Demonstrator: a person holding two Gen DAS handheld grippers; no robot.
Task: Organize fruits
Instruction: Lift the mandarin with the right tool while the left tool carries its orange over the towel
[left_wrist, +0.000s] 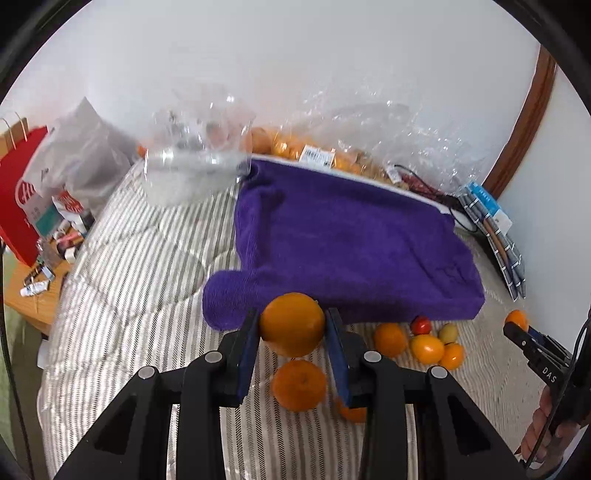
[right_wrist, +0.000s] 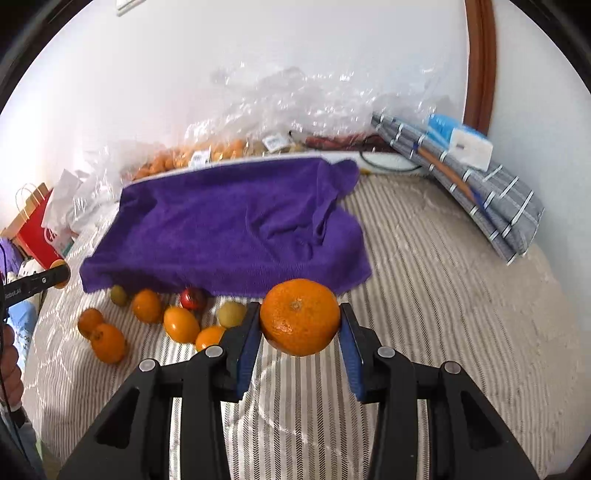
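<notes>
Left claw (left_wrist: 291, 325) clamping orange (left_wrist: 291, 323), right claw (right_wrist: 300, 317) clamping mandarin (right_wrist: 300, 315), bare striped bedding (right_wrist: 424, 295) rightward

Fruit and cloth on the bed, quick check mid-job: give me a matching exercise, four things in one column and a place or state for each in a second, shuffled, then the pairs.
Things:
1. orange
2. mandarin
3. purple towel
4. red fruit

Places or states:
A. spread over the striped bedcover
B. held between the right gripper fingers
C. lying on the bedcover at the towel's near edge
D. held between the left gripper fingers

Pairs: 1-D, 2-B, 3-A, 4-C
</notes>
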